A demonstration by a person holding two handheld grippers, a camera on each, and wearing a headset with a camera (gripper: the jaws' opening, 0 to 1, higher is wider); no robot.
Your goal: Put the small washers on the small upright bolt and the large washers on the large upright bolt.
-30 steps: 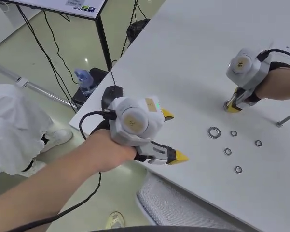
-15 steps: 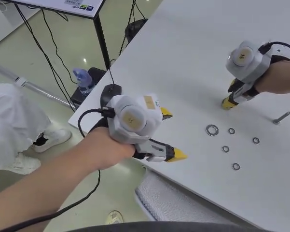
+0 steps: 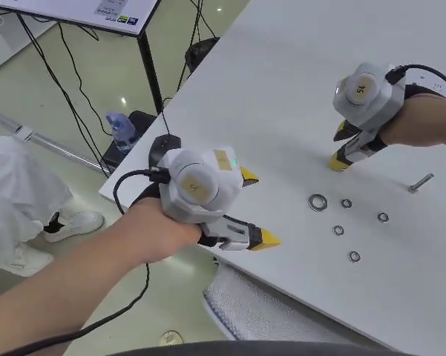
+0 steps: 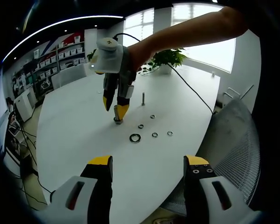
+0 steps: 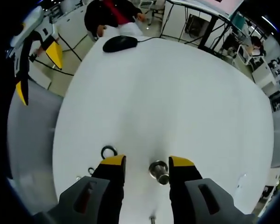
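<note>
Steel large bolt (image 5: 159, 171) stands upright between the right gripper's (image 5: 147, 161) spread jaws, ungripped. Lift straight up so neither jaw tips it, then go for the big washer (image 5: 108, 151) close by. Left gripper (image 4: 149, 161) hangs empty, jaws apart, near the table (image 4: 84, 135) edge.

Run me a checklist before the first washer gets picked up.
1. Large bolt upright: ok, it stands between the jaws of the right gripper.
2. Right gripper clear of that bolt: cannot tell.
3. Small bolt upright: ok.
4. Left gripper open and empty: ok.
5. Large washer lying free: ok.
6. Small washers apart from each other: ok, four.
</note>
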